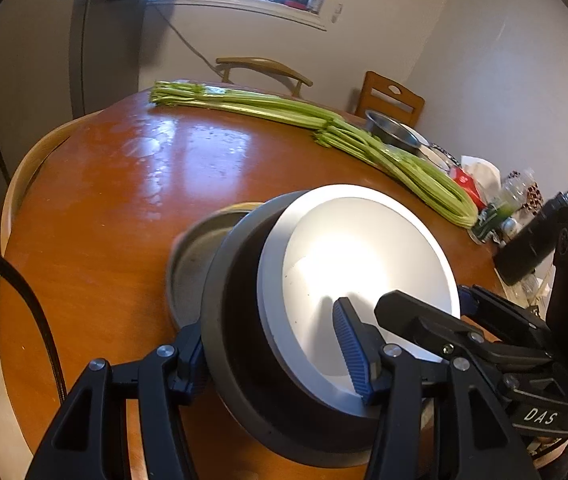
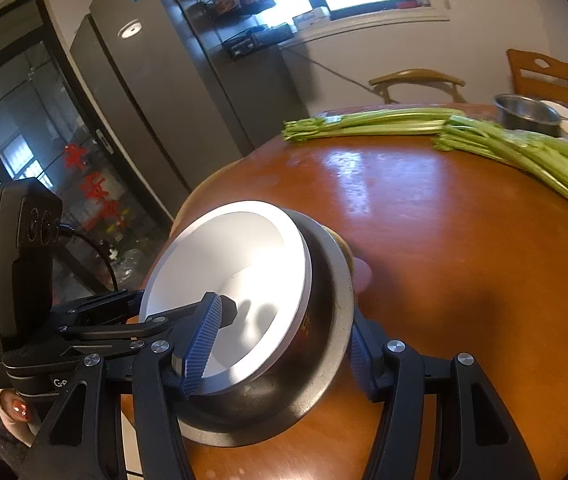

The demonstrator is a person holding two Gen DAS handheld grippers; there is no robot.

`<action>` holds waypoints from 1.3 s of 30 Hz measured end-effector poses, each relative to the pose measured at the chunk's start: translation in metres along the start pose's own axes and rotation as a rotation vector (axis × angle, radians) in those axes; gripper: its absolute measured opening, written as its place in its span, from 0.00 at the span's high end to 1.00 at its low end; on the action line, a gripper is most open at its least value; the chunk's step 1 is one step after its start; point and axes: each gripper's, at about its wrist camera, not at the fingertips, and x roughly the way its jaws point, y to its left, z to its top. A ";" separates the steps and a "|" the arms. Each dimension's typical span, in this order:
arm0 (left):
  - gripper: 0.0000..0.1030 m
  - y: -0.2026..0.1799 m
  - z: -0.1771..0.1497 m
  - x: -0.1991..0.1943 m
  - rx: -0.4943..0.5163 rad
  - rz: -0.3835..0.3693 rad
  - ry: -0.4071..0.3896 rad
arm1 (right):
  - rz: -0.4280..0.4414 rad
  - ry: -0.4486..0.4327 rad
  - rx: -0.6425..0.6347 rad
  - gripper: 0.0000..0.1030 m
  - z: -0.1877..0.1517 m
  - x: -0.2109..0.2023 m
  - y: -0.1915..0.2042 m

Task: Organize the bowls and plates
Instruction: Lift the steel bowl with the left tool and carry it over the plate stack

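Bowls, a white one nested in a dark one, sat tilted between both my tongs: left tongs and right tongs each pinched opposite rims above the tabletop.

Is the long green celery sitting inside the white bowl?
No, the celery lies on the wooden table behind the white bowl, which holds no food.

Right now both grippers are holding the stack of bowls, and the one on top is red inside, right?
Not quite. Both the left gripper and the right gripper do clamp the stack of bowls, but the top bowl is white inside, not red. The left wrist view shows its pale inside clearly, sitting in a dark metal bowl, above the brown table.
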 end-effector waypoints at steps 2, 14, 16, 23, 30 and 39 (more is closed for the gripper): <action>0.46 0.007 0.004 0.003 -0.008 -0.001 0.002 | 0.000 0.005 -0.009 0.40 0.006 0.008 0.003; 0.46 0.029 0.011 0.019 -0.025 0.009 0.001 | 0.011 0.039 -0.002 0.40 0.014 0.039 -0.003; 0.46 0.031 0.010 0.022 -0.027 0.010 0.007 | 0.011 0.043 0.000 0.40 0.013 0.042 -0.005; 0.46 0.035 0.008 0.030 -0.036 0.008 0.007 | 0.012 0.053 0.004 0.40 0.009 0.050 -0.009; 0.46 0.035 0.007 0.032 -0.037 0.007 0.007 | 0.010 0.056 0.004 0.40 0.008 0.052 -0.010; 0.46 0.037 0.008 0.034 -0.040 0.005 0.007 | 0.005 0.059 0.008 0.40 0.008 0.054 -0.010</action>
